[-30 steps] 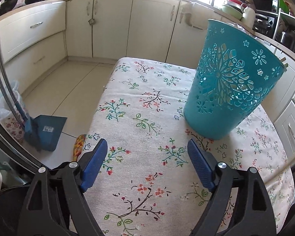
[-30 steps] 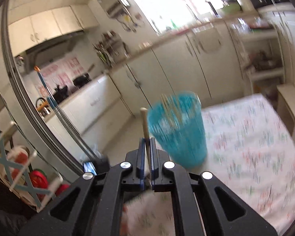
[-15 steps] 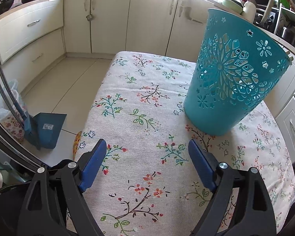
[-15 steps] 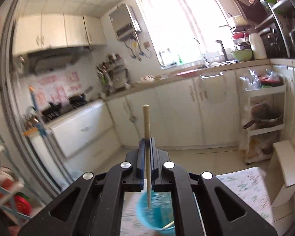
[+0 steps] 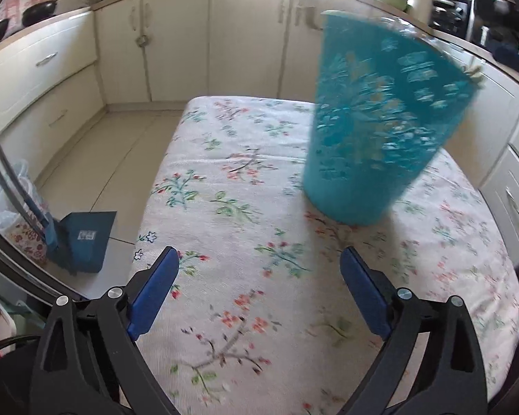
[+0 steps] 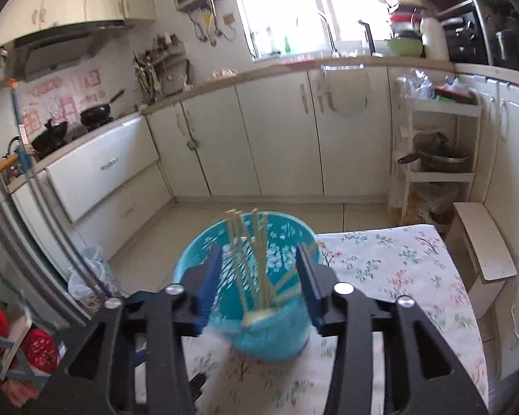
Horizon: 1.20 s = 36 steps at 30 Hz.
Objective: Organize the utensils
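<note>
A teal cut-out basket (image 6: 266, 332) stands on the flower-print tablecloth (image 6: 391, 273) and holds several pale wooden chopsticks (image 6: 256, 256) leaning upright. My right gripper (image 6: 261, 259) hovers over the basket's mouth with its jaws opening; the chopsticks show in the gap between them, and nothing is gripped. In the left wrist view the same basket (image 5: 380, 128) is blurred and stands at the far right of the cloth (image 5: 245, 180). My left gripper (image 5: 259, 287) is low over the near part of the cloth, its jaws opening wide with nothing between them.
Cream kitchen cabinets (image 6: 280, 138) line the far walls. A white shelf rack (image 6: 439, 159) with a pot and a white stool (image 6: 481, 249) stand right of the table. On the floor to the left sit a blue dustpan (image 5: 79, 238) and a bag (image 5: 14, 207).
My right gripper has let go of the wooden stick it pinched and opened, and has tipped down over the basket. The left gripper widened slightly. The basket now looks blurred.
</note>
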Motion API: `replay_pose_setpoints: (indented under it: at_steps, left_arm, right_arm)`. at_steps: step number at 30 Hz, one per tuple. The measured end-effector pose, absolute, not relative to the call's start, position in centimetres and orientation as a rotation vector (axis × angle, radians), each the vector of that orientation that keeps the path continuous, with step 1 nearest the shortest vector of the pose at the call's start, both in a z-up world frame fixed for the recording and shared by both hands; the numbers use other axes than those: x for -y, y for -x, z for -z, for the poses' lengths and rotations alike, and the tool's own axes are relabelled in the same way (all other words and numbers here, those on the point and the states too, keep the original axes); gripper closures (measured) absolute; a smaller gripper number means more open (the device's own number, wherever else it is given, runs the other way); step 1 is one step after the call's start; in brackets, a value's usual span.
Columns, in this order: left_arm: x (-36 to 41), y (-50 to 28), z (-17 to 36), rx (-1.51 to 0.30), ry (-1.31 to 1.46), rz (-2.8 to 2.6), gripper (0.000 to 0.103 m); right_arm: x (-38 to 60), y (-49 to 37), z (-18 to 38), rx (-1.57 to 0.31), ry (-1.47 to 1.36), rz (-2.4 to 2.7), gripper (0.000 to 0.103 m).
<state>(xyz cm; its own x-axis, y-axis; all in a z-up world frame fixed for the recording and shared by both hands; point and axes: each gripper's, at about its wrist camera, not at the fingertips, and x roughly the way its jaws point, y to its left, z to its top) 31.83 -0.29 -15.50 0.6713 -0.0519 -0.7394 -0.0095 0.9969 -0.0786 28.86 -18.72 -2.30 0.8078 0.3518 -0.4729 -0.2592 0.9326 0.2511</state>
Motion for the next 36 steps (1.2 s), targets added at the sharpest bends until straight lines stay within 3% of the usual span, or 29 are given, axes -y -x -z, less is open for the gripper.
replay_pose_setpoints:
  at_steps: [2, 9, 18, 23, 36]
  left_arm:
    - [0.7, -30.6, 13.9, -0.815, 0.067, 0.022, 0.010]
    - [2.9, -23.6, 8.5, -0.809, 0.004, 0.060, 0.008]
    - [4.1, -13.5, 3.1, -0.738, -0.090, 0.080, 0.008]
    - [2.3, -10.7, 2.9, -0.804, -0.038, 0.101, 0.008]
    - [0.5, -4.5, 1.8, -0.760, -0.065, 0.051, 0.008]
  right_arm:
    - [19.4, -25.8, 2.4, -0.558, -0.192, -0.316, 0.028]
    - [21.8, -17.8, 2.6, -0.639, -0.288, -0.233, 0.008]
    - [22.1, -9.0, -0.6, -0.624, -0.282, -0.113, 0.007]
    - [20.6, -4.1, -0.2, -0.588, -0.269, -0.105, 0.007]
    - [19.0, 2.3, 1.8, -0.570, -0.257, -0.036, 0.007]
